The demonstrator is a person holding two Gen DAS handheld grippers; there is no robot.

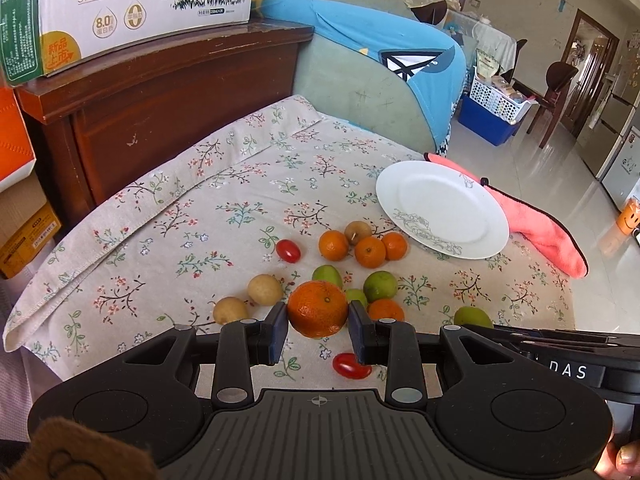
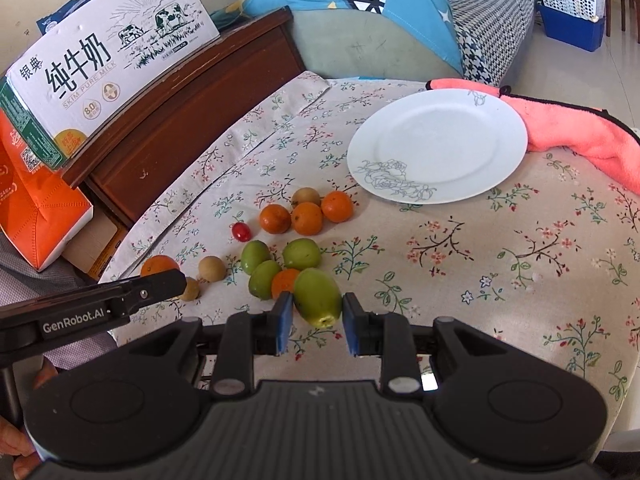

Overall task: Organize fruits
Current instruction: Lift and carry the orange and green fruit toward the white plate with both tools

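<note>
My left gripper (image 1: 318, 312) is shut on an orange mandarin (image 1: 318, 309), held a little above the flowered cloth. My right gripper (image 2: 318, 308) is shut on a green jujube (image 2: 318, 298), also lifted off the cloth. Below them lie several small fruits: three mandarins (image 1: 370, 251) in a cluster, green jujubes (image 2: 302, 254), tan longans (image 1: 265, 289) and two cherry tomatoes (image 1: 288, 250). An empty white plate (image 2: 436, 146) with a grey flower print sits further back on the right. In the right wrist view the left gripper's finger (image 2: 160, 286) reaches in from the left.
A pink towel (image 2: 580, 132) lies beside the plate at the table's right edge. A dark wooden cabinet (image 1: 160, 112) with a milk carton box (image 1: 128, 4) stands on the left. A sofa with a blue garment (image 1: 380, 40) is behind the table.
</note>
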